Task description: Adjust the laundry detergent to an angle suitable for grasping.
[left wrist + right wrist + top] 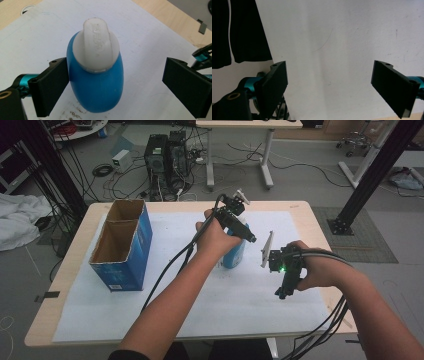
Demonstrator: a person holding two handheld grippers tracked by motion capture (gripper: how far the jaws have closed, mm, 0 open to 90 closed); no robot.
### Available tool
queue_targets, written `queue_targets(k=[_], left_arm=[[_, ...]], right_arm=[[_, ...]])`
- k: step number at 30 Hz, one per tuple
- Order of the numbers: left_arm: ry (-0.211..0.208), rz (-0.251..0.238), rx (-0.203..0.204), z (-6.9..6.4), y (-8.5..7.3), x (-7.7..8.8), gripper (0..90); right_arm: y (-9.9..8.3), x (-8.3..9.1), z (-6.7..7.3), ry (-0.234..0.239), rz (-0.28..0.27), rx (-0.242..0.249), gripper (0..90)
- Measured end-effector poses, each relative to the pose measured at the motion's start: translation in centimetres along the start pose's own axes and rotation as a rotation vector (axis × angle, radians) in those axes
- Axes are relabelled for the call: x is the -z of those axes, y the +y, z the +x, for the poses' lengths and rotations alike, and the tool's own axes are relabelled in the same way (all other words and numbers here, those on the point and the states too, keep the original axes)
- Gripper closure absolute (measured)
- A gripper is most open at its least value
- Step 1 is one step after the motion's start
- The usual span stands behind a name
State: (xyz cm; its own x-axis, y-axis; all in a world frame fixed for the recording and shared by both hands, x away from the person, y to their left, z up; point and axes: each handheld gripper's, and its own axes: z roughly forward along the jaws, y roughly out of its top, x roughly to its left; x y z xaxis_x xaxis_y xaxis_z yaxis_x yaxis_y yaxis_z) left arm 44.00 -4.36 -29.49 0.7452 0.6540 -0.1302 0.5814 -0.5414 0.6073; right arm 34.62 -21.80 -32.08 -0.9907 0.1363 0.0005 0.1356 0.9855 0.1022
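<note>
Two grippers are held with jaws apart, the left gripper (pixel 115 85) straddling an unclamped blue bottle (pixel 96 87), the right gripper (pixel 329 90) over white paper (pixel 342 37).

One blue bottle (pixel 235 254) with a white cap stands on one white sheet (pixel 165 310); one blue two-compartment cardboard box (pixel 122 245); two handheld grippers, left (pixel 248 236) and right (pixel 283 292).

Wooden table (pixel 305 215), white sheet (pixel 165 300), blue box (pixel 132 250), blue bottle (pixel 235 255)
</note>
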Motion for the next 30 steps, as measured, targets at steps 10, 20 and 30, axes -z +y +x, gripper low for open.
queue_targets(k=[10,20,30], left_arm=[[0.087,0.012,0.001,0.1,0.1,-1.1,6.9],[0.103,0.025,0.013,0.5,0.1,-2.4,6.9],[0.113,0.046,0.018,0.7,0.2,-3.5,6.9]], right_arm=[[0.3,0.0,0.1,0.005,0.009,-0.012,13.0],[0.5,0.0,-0.1,0.002,0.004,-0.003,13.0],[0.3,0.0,-0.1,0.003,0.013,-0.016,13.0]])
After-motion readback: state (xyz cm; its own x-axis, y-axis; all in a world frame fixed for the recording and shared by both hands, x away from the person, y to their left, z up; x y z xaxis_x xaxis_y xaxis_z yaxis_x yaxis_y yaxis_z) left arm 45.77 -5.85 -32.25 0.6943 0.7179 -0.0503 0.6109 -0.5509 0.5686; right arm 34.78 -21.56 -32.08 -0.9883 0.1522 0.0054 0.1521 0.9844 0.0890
